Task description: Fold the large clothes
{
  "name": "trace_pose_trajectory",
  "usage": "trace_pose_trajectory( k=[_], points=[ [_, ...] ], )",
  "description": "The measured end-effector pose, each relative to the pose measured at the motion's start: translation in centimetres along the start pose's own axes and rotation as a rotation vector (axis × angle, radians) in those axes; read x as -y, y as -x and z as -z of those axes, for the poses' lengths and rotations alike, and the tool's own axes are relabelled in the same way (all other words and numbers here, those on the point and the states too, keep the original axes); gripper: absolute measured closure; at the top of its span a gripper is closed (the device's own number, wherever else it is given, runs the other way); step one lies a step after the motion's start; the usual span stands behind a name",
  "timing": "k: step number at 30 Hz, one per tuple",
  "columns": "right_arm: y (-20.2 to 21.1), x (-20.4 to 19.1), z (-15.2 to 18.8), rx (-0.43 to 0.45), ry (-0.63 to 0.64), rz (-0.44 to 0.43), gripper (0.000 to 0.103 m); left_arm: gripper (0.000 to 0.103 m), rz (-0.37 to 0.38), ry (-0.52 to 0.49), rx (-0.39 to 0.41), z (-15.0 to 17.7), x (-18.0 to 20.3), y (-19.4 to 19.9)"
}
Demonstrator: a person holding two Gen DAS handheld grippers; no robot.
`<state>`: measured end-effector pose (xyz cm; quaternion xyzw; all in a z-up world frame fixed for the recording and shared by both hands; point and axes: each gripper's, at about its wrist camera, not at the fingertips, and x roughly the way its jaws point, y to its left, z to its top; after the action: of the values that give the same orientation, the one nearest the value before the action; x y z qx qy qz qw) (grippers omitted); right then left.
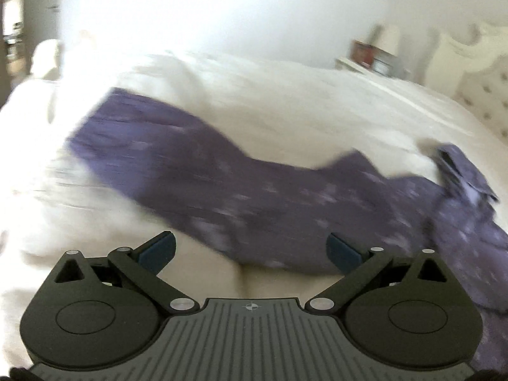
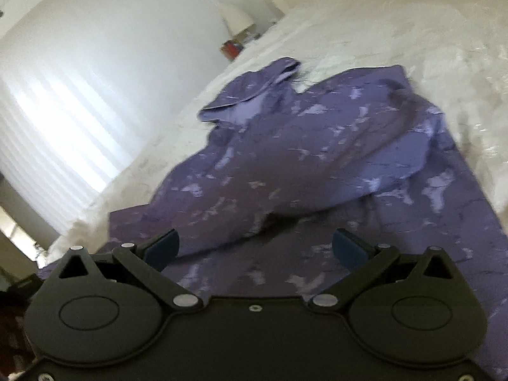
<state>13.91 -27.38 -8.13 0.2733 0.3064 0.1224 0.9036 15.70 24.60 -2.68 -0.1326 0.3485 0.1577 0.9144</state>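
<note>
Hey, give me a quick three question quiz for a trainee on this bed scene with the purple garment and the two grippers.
1. True or false: the left gripper is clamped on the purple garment.
2. What does the garment lie on: A, a wooden floor; B, a white bed; C, a chair?
3. How do the right gripper jaws stand?

Key: 1 false, its jaws are wide apart and empty. 2 B. 3 Open, holding nothing.
</note>
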Motion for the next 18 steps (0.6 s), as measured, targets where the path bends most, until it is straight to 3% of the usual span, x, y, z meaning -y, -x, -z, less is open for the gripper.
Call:
trace_pose_trajectory(
  k=[6, 9, 16, 18],
  points=[
    [-0.2, -2.2, 1.0, 0.0, 0.119, -0.044, 0.001, 0.0, -0.082, 0.112, 0.011, -0.3, -3.9, -1.4],
    [-0.6, -2.7, 1.6, -0.012, 0.141, -0.061, 0.001, 0.0, -0.073, 0.164, 0.019, -0.7, -5.8, -2.1],
    [-1.8, -2.5, 2.3, -0.042, 0.137, -0.049, 0.001, 0.003, -0.072, 0.182, 0.061, -2.9, -6.5, -3.7],
    [-2.0, -2.4, 2.3, -0.045, 0.134, -0.046, 0.001, 0.045, -0.106, 0.192, 0.077, -3.4, -6.3, -3.9]
  ],
)
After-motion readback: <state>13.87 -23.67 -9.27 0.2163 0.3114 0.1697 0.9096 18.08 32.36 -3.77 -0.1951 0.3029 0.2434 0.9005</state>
